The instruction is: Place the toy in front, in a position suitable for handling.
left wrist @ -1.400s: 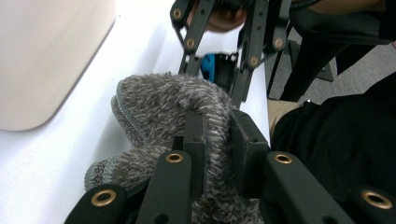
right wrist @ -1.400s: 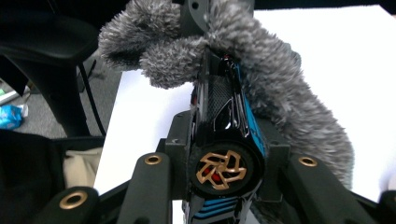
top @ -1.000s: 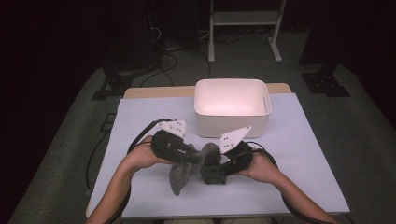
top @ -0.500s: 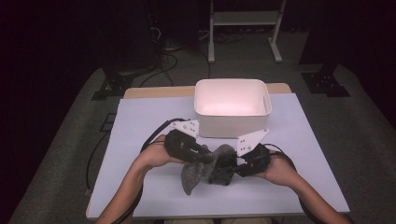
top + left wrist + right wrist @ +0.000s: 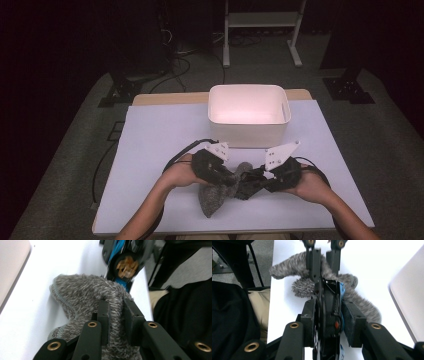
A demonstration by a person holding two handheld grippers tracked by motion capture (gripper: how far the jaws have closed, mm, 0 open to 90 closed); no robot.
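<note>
Both grippers slid right; left gripper [image 5: 116,315] pinches the fuzzy grey sock [image 5: 214,196], right gripper [image 5: 333,321] just closed onto a black gadget [image 5: 329,315] beside it.

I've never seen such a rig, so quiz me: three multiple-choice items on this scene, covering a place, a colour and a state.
1. Where is the bin?
A) on the table's far side
B) on the floor
C) at the near edge

2. The cloth is:
A) red
B) grey
C) yellow

3. The left gripper's jaws are:
A) wide open, empty
B) shut on the cloth
C) inside the bin

Answers: A, the high view shows it at the far side; B, it is fuzzy grey; B, the jaws pinch a fold.
</note>
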